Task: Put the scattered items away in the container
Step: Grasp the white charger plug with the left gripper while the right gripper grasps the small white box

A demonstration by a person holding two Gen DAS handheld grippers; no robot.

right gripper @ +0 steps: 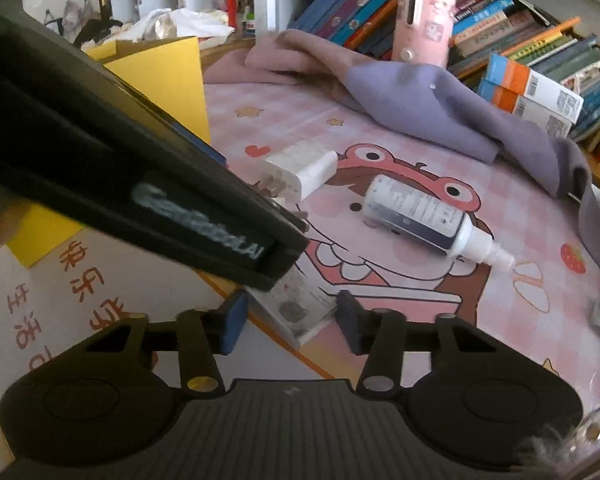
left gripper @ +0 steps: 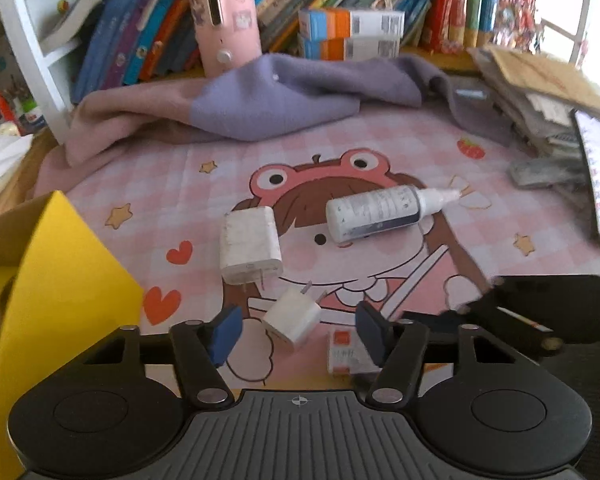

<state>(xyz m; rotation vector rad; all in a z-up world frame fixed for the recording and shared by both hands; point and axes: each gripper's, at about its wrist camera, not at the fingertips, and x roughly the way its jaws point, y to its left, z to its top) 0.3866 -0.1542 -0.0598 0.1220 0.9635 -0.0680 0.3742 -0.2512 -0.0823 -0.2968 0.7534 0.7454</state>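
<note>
The left gripper (left gripper: 296, 332) has its fingers apart around a small plug (left gripper: 292, 320) near the desk's front edge; the blue pads are not yet touching it, so it is not gripped. Just beside, the right gripper (right gripper: 288, 320) straddles a small white box (right gripper: 300, 304) lying at the same edge, its fingers close to the box's sides, though I cannot tell whether they press. The two tools crowd each other here: the left one crosses the right view, so a bump could knock either item off the edge. The plug lies tilted with its prongs up, so the pads may close on a corner and squirt it out. Further in lie a bigger charger (left gripper: 250, 244) and a white bottle (left gripper: 376, 212) on its side, which could roll. The yellow container (left gripper: 64, 280) stands open at the desk's left edge.
</note>
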